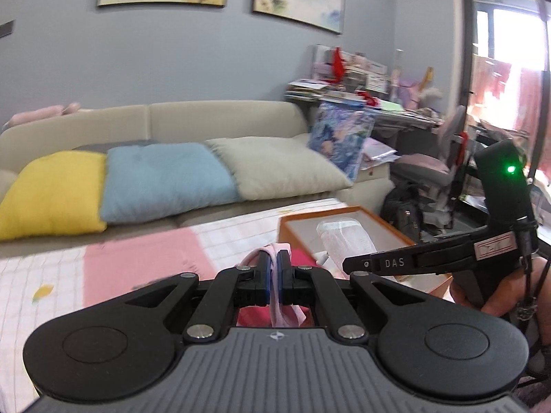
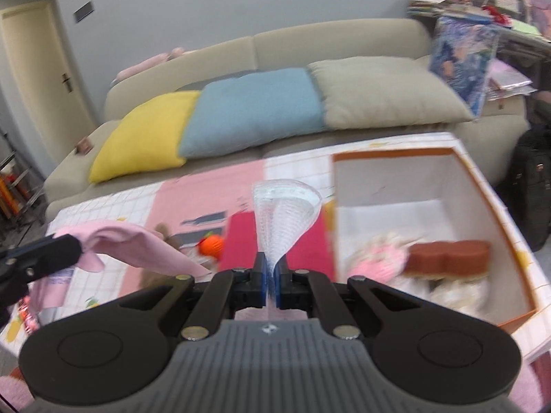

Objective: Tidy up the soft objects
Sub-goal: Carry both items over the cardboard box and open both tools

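My left gripper [image 1: 274, 268] is shut on a pale pink cloth [image 1: 279, 309]; the same cloth [image 2: 137, 244] hangs from it at the left of the right wrist view, above the table. My right gripper [image 2: 272, 277] is shut on a clear bubble-wrap sheet [image 2: 284, 216], held up just left of an orange-rimmed box [image 2: 489, 192]. The sheet [image 1: 344, 237] also shows in the left wrist view over the box [image 1: 344, 211]. Inside the box lie a pink-and-white soft thing [image 2: 378, 261] and a brown sponge-like block [image 2: 447, 256].
A checked pink-and-white tablecloth [image 2: 193, 192] covers the table, with a red mat [image 2: 241, 241] and an orange ball-like toy [image 2: 211, 246] on it. Behind stands a beige sofa [image 1: 220, 117] with yellow, blue and beige cushions. A cluttered desk [image 1: 361, 96] and a black bag [image 2: 530, 186] are at the right.
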Action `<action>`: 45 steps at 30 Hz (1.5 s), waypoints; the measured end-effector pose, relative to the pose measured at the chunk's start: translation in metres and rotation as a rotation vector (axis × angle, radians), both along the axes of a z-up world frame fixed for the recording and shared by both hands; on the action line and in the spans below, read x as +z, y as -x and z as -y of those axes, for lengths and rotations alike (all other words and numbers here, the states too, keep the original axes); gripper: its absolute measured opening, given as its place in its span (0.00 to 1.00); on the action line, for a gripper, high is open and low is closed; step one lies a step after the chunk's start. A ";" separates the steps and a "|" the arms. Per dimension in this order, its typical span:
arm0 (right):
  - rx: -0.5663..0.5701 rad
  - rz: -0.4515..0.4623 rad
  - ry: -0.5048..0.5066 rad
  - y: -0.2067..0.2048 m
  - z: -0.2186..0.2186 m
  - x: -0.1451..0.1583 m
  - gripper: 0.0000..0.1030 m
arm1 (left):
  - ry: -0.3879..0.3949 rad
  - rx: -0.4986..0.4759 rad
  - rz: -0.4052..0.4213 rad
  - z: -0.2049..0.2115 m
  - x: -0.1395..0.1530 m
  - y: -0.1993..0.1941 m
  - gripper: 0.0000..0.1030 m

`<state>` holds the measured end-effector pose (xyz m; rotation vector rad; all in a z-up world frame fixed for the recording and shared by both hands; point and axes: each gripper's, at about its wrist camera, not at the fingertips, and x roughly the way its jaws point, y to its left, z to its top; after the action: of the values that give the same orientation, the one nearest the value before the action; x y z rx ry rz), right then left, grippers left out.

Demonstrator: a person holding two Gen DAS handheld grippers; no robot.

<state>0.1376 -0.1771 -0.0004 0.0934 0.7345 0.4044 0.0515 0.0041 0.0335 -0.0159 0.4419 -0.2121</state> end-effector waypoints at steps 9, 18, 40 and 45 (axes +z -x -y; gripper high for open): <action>-0.069 0.055 0.105 -0.038 0.048 0.014 0.02 | -0.039 -0.141 0.019 0.048 0.014 -0.055 0.04; -0.115 -0.055 0.063 -0.110 0.090 0.004 0.02 | -0.018 -0.215 -0.059 0.068 0.009 -0.136 0.04; -0.035 -0.268 0.259 -0.199 0.058 -0.097 0.09 | -0.179 -0.221 -0.366 0.107 -0.082 -0.207 0.09; -0.035 -0.259 0.288 -0.199 0.058 -0.097 0.27 | -0.169 -0.222 -0.371 0.103 -0.081 -0.207 0.14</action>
<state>0.3363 -0.2354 -0.0972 -0.1145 1.0378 0.2522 0.2584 -0.0986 -0.0473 0.1627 0.8313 -0.3923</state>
